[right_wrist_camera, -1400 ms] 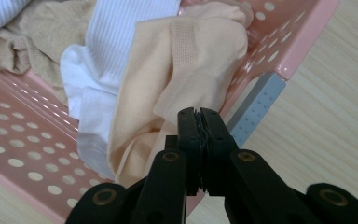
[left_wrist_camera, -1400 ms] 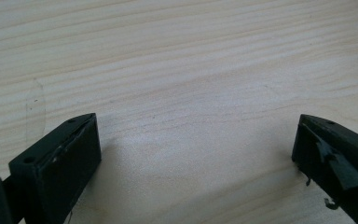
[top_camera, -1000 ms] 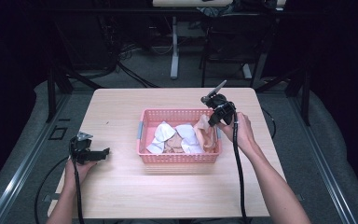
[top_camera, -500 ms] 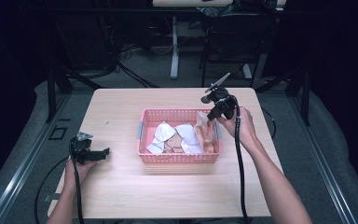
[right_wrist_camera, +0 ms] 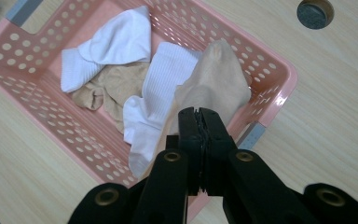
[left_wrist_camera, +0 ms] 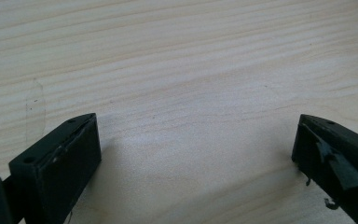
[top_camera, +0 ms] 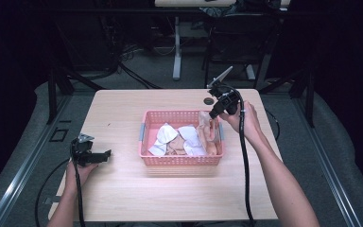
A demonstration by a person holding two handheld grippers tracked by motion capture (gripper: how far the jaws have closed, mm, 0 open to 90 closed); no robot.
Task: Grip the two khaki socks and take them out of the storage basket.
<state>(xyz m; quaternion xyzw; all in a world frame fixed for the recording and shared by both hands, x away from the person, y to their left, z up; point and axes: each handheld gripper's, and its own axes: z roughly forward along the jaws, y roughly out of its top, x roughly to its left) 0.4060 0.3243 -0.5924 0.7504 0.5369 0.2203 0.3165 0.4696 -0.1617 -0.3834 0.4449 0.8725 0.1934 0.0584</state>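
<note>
The right hand-held gripper point(right_wrist_camera: 199, 116), pinching a beige sock point(right_wrist_camera: 214, 86) (left one spread, idle), could snag it on the basket point(right_wrist_camera: 270, 70) rim.

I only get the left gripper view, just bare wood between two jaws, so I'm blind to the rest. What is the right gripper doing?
Observer: The right gripper is shut on a beige sock, holding it over the right end of a pink basket.
Operator: Anything else in that basket?
Observer: Two white socks, with another beige sock lying between and under them.
Operator: And where is my left gripper relative to the basket?
Observer: The left gripper sits low over the table to the basket's left, jaws open and pointing toward it, well apart from it.
</note>
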